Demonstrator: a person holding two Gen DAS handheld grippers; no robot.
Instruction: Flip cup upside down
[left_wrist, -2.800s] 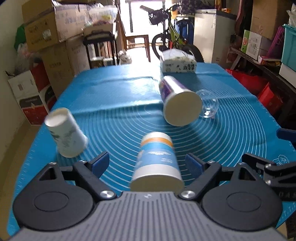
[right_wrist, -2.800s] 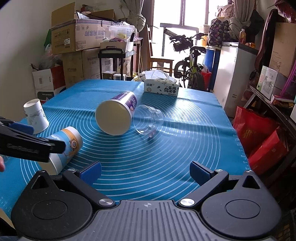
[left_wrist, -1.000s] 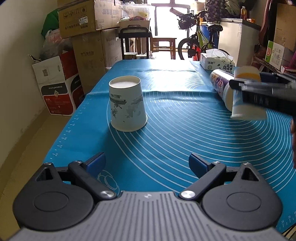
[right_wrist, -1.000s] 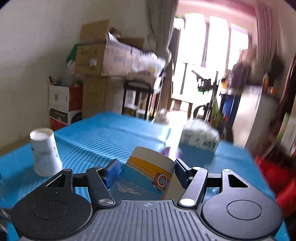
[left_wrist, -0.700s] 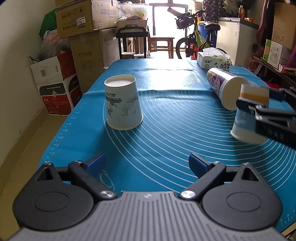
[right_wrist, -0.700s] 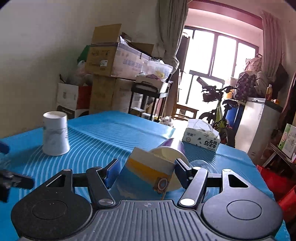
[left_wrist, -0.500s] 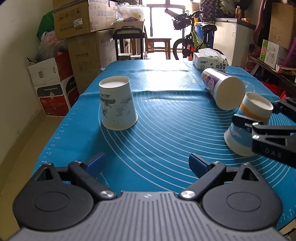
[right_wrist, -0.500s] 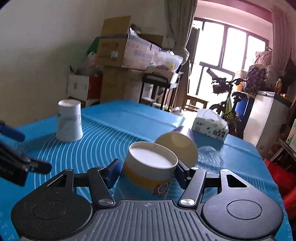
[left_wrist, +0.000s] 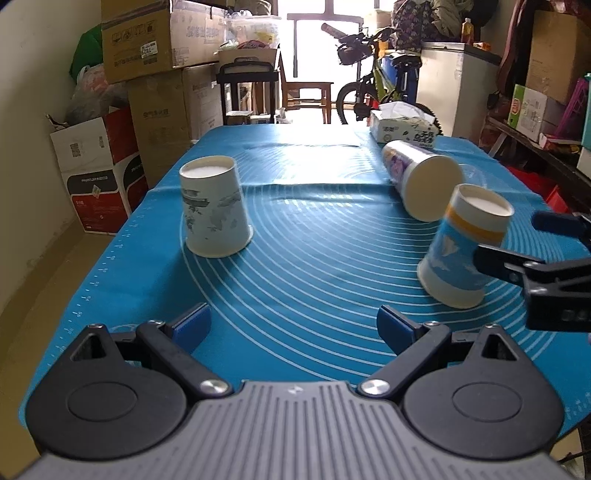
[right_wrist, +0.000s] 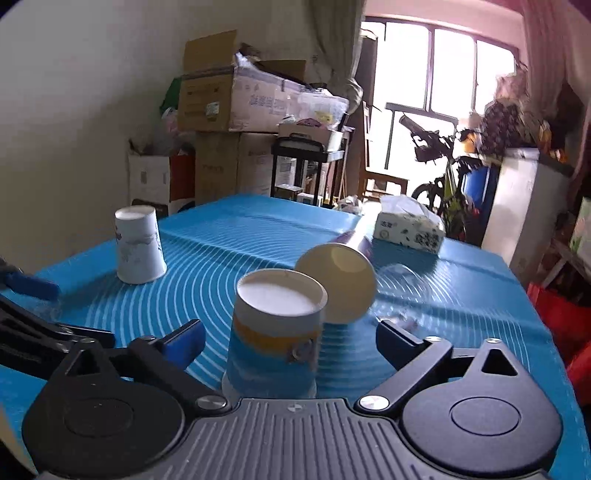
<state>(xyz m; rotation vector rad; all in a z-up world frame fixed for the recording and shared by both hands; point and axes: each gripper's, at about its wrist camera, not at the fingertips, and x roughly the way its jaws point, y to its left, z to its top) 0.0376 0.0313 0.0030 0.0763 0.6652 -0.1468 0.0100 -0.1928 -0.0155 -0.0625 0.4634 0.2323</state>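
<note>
A blue and orange paper cup stands upside down on the blue mat, between the spread fingers of my right gripper, which is open around it without touching. The cup also shows in the left wrist view, with my right gripper beside it. My left gripper is open and empty, low over the mat's near edge.
A white printed cup stands upside down at the left. A purple cup lies on its side, with a clear plastic cup behind it. A tissue box sits at the far end. Cartons, a bicycle and shelves surround the table.
My right gripper turned the blue and orange cup base up, set it on the mat and opened its fingers. My left gripper barely moved.
</note>
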